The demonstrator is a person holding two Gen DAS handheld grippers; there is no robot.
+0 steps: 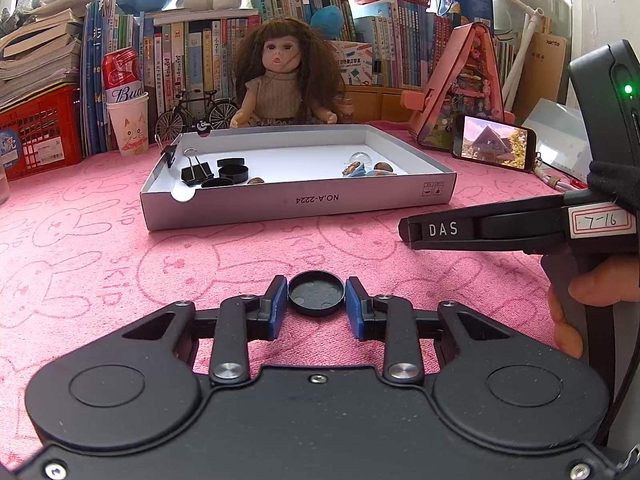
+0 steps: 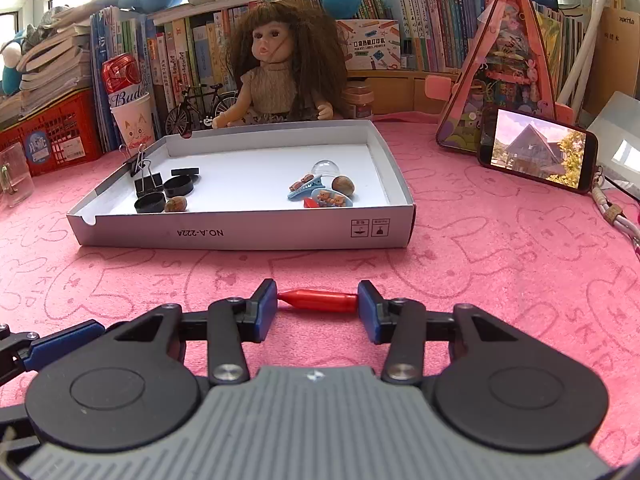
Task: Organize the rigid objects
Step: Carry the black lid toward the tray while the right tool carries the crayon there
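Note:
On the pink cloth, a round black cap [image 1: 316, 294] sits open side up between the blue pads of my left gripper [image 1: 316, 301], which is shut on it. A small red pointed cap [image 2: 320, 301] lies crosswise in my right gripper [image 2: 317, 305]. Both pads touch its ends, so the gripper is shut on it. Beyond both grippers stands a shallow white box [image 2: 240, 234]. It holds black binder clips [image 2: 147, 184], black caps [image 2: 179, 186], nuts [image 2: 343, 185], blue hair clips [image 2: 306, 190] and a clear dome [image 2: 325, 168]. The right gripper's black side [image 1: 440, 230] shows in the left wrist view.
A doll [image 2: 276, 72] sits behind the box before a row of books. A beer can in a paper cup [image 1: 126, 120], a model bicycle [image 1: 196, 114] and a red crate [image 1: 36, 132] stand at the left. A lit phone [image 2: 536, 150] leans on a pink toy house [image 2: 504, 68] at the right.

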